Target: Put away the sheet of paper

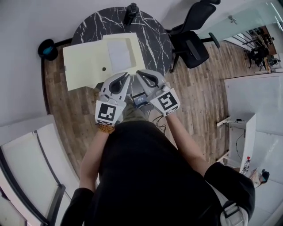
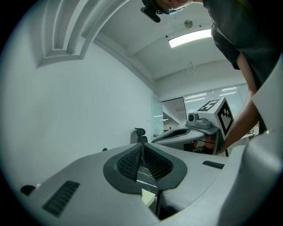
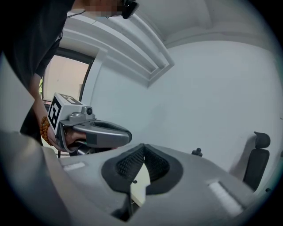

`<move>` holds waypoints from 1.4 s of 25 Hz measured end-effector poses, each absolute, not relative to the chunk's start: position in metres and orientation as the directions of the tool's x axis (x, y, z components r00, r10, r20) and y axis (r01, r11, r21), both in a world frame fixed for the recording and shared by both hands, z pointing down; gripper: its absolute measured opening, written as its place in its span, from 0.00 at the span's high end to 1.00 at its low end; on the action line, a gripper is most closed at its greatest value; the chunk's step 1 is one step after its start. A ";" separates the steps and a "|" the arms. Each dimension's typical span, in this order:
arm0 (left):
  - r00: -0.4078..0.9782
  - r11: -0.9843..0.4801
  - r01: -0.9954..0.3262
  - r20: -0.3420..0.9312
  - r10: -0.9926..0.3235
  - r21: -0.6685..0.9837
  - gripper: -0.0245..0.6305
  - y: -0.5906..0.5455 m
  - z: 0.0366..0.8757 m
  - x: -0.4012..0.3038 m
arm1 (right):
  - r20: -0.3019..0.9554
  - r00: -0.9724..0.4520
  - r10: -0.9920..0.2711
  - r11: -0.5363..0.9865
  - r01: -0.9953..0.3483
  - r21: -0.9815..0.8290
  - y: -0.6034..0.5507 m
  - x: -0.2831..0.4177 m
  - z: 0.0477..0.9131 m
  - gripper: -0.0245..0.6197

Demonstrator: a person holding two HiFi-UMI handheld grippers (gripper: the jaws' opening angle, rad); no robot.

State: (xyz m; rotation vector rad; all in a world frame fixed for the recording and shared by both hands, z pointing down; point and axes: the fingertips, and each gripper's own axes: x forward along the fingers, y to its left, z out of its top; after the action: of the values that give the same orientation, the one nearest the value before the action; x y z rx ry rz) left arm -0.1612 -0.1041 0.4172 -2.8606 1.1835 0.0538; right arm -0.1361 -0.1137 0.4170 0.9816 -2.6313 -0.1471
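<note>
A pale yellow folder [image 1: 86, 62] lies open on the round black marble table [image 1: 152, 35]. The white sheet of paper [image 1: 119, 54] rests on the folder's right half. Both grippers hover side by side over the table's near edge, just short of the folder. My left gripper [image 1: 126, 76] is shut with nothing between its pads, and a strip of folder [image 2: 149, 197] shows below its jaws. My right gripper [image 1: 139, 73] is shut and empty too, and the folder [image 3: 139, 185] shows under its jaws. Each gripper appears in the other's view: the right gripper [image 2: 173, 134] and the left gripper [image 3: 128, 136].
A black office chair [image 1: 192, 35] stands right of the table. A small black object [image 1: 131, 12] sits at the table's far edge. A dark bin [image 1: 47, 48] is on the floor at left. A white desk [image 1: 254, 99] fills the right side. Walls close in behind the table.
</note>
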 end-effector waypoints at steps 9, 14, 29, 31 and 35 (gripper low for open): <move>0.691 -0.689 -0.722 -0.026 -0.722 -0.060 0.92 -0.102 0.419 -0.172 | 0.200 -0.720 -0.665 0.747 -0.635 0.197 -0.112 -0.138 0.413 0.96; 0.683 -0.682 -0.730 -0.009 -0.730 -0.051 0.92 -0.104 0.424 -0.177 | 0.209 -0.716 -0.666 0.746 -0.640 0.186 -0.112 -0.140 0.416 0.96; 0.695 -0.695 -0.718 0.022 -0.719 -0.031 0.92 -0.116 0.435 -0.172 | 0.206 -0.738 -0.643 0.766 -0.617 0.183 -0.121 -0.141 0.416 0.96; 0.694 -0.695 -0.719 0.024 -0.719 -0.018 0.92 -0.117 0.437 -0.171 | 0.212 -0.739 -0.640 0.768 -0.617 0.171 -0.122 -0.141 0.417 0.97; 0.692 -0.693 -0.721 0.026 -0.721 -0.008 0.92 -0.118 0.437 -0.170 | 0.194 -0.738 -0.646 0.763 -0.619 0.185 -0.126 -0.138 0.415 0.97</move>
State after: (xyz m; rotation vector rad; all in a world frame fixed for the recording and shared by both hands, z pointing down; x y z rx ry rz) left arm -0.1698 -0.1184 0.4370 -2.8924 1.2326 -0.0429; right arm -0.1385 -0.1257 0.4153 0.9913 -2.7132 -0.1581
